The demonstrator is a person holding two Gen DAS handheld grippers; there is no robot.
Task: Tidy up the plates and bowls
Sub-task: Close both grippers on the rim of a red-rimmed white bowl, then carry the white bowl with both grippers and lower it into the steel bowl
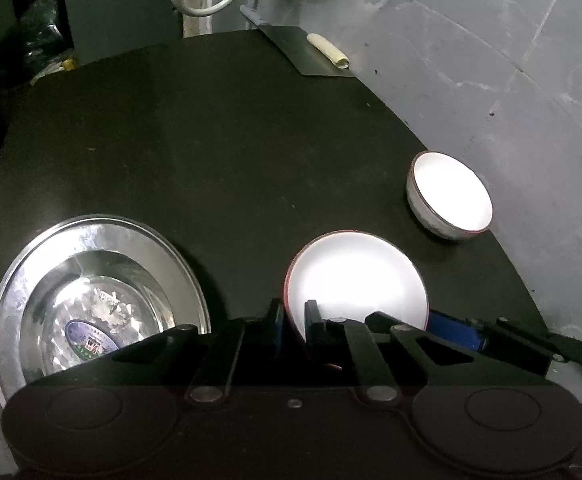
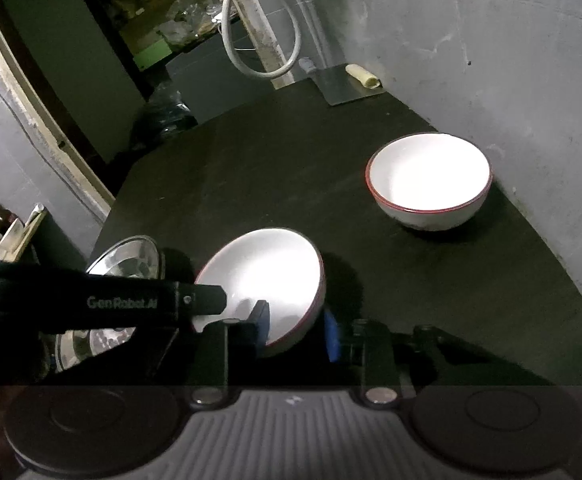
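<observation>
A white bowl with a red rim (image 1: 359, 276) (image 2: 267, 268) stands tilted on the dark table (image 1: 211, 140). My left gripper (image 1: 294, 320) is shut on its near rim, one finger inside and one outside. From the other side my right gripper (image 2: 295, 332) is also shut on this bowl, with one blue pad inside and one against the outer wall. Its blue pad (image 1: 455, 334) shows in the left wrist view. A second white bowl with a red rim (image 1: 451, 196) (image 2: 429, 176) sits upright by the wall. A steel plate (image 1: 51, 264) (image 2: 131, 256) lies to the left.
A flat metal blade (image 1: 311, 52) (image 2: 343, 84) with a pale roll (image 1: 329, 50) on it lies at the table's far corner. A white hose (image 1: 211, 4) hangs behind. A grey wall (image 1: 491, 60) runs along the table's right edge. Clutter fills the dark space at the far left.
</observation>
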